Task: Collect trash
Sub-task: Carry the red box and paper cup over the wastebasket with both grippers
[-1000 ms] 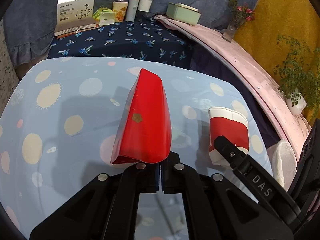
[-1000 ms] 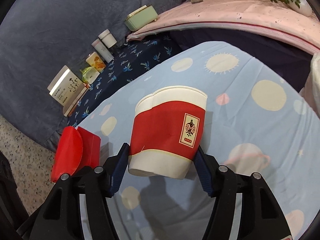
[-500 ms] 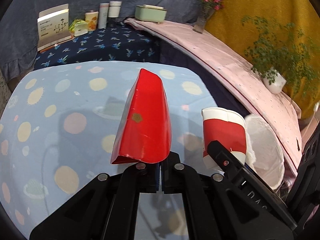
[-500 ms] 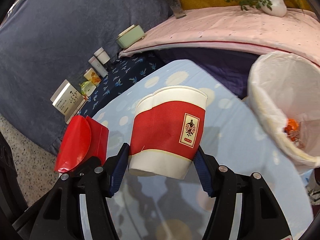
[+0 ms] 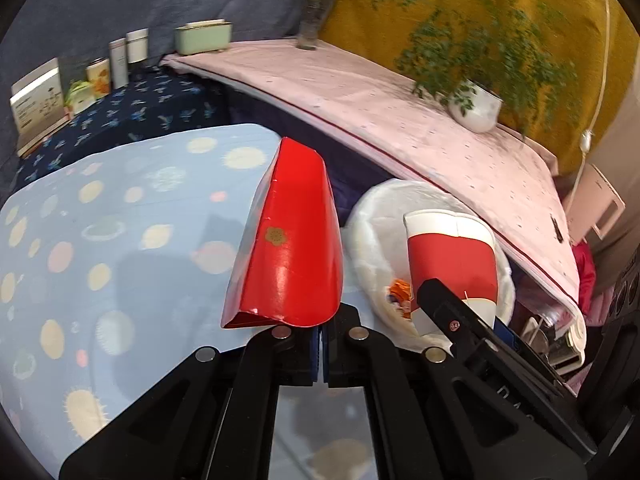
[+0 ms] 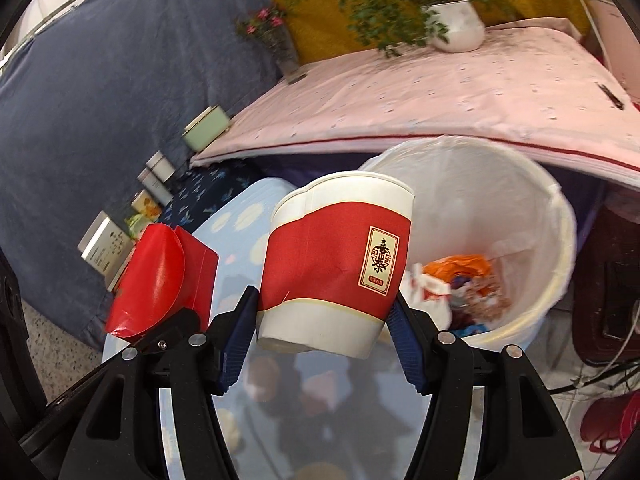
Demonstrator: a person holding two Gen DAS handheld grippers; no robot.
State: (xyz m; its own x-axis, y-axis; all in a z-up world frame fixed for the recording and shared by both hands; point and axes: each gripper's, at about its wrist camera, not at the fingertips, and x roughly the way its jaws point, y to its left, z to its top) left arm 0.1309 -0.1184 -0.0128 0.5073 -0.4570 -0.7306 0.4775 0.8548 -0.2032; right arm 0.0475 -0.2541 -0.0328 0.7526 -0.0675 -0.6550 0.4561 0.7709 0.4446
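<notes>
My left gripper (image 5: 322, 338) is shut on the bottom edge of a glossy red paper box (image 5: 290, 248), which sticks up in front of it. In the right wrist view the same red box (image 6: 160, 276) shows at the left. My right gripper (image 6: 320, 332) is shut on a red-and-white paper cup (image 6: 340, 260), its blue pads pressing both sides. In the left wrist view the cup (image 5: 452, 260) hangs over the white-lined trash bin (image 5: 368, 232). The bin (image 6: 560, 240) holds orange and white wrappers and lies just right of the cup.
The light blue spotted tablecloth (image 5: 120, 240) lies below and to the left. A pink-covered shelf (image 6: 460, 88) with a potted plant (image 6: 456, 24) and a flower vase (image 6: 286, 56) overhangs the bin. Boxes and tins (image 5: 116, 64) stand at the far left. Cables and red shoes (image 6: 608, 424) lie on the floor at right.
Both grippers have swung right and slightly up, still holding the box and the cup. The trash bin has come into full view beside the cup; the table has slid left.
</notes>
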